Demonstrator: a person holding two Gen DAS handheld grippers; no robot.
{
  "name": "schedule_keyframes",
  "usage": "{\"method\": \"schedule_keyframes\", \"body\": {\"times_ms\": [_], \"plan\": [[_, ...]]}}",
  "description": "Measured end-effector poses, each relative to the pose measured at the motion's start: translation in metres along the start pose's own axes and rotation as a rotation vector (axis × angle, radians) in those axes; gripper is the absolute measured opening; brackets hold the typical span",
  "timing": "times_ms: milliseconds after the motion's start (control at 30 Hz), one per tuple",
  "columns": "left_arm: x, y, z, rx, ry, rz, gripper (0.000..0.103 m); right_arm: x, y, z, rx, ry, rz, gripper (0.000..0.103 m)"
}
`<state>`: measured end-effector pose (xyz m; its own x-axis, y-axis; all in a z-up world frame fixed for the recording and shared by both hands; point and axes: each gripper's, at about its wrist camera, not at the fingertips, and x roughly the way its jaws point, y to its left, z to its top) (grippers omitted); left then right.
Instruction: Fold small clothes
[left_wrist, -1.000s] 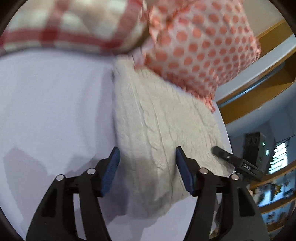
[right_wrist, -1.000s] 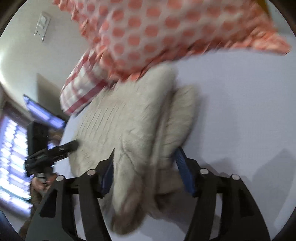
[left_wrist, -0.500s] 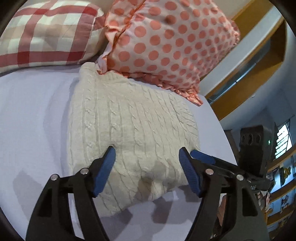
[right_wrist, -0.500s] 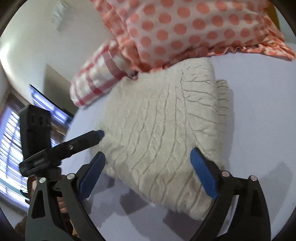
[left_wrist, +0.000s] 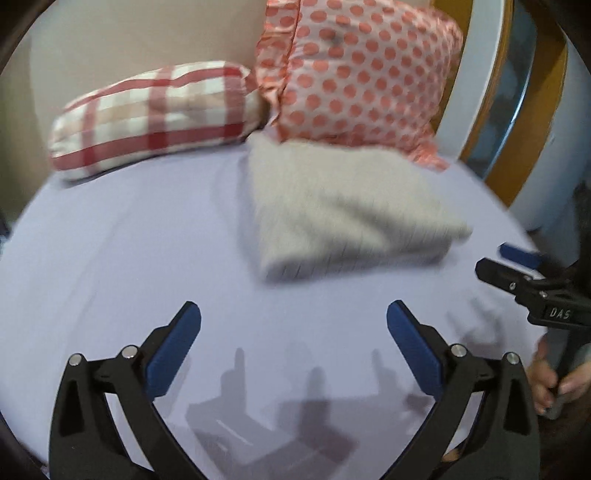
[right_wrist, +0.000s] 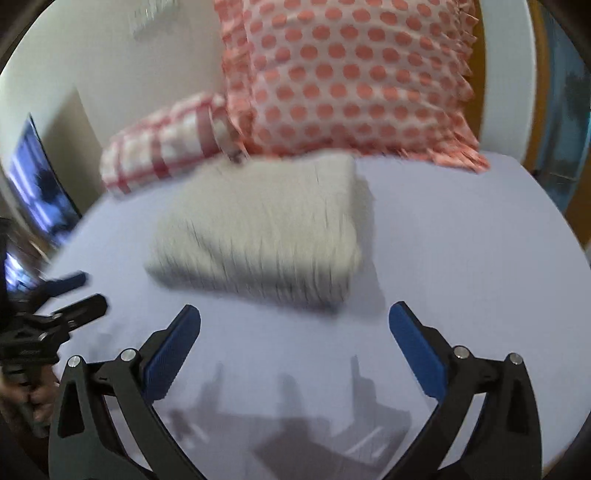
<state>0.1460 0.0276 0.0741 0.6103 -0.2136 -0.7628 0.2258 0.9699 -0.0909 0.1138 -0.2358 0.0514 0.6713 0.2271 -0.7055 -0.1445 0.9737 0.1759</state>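
A cream cable-knit sweater lies folded in a compact block on the lavender sheet, its far edge against the pillows. It also shows in the right wrist view. My left gripper is open and empty, held back from the sweater's near edge. My right gripper is open and empty, also short of the sweater. The right gripper appears at the right edge of the left wrist view, and the left gripper at the left edge of the right wrist view.
A red-checked pillow and an orange polka-dot pillow lean at the head of the bed, also seen in the right wrist view. A white and wood frame stands to the right. A screen is at far left.
Both grippers have let go of the sweater, opened wide and pulled back from it. The sweater now lies folded and free on the sheet.
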Motion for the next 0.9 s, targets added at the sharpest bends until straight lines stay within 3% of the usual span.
{"method": "schedule_keyframes", "body": {"times_ms": [100, 200, 300, 667, 900], "plan": [[0.002, -0.003, -0.024, -0.005, 0.039, 0.020, 0.101, 0.008, 0.008, -0.025, 0.017, 0.026, 0.020, 0.102], [0.008, 0.000, -0.039, -0.036, 0.061, 0.001, 0.101, 0.007, 0.021, -0.042, -0.010, 0.012, -0.055, 0.102], [0.013, 0.001, -0.047, -0.049, 0.064, 0.056, 0.101, 0.006, 0.032, -0.050, -0.032, 0.009, -0.103, 0.102], [0.019, 0.006, -0.052, -0.077, 0.071, 0.110, 0.101, 0.023, 0.039, -0.062, -0.033, 0.066, -0.100, 0.102], [0.019, -0.002, -0.058, -0.040, 0.031, 0.173, 0.101, 0.024, 0.046, -0.067, -0.062, 0.042, -0.128, 0.102]]}}
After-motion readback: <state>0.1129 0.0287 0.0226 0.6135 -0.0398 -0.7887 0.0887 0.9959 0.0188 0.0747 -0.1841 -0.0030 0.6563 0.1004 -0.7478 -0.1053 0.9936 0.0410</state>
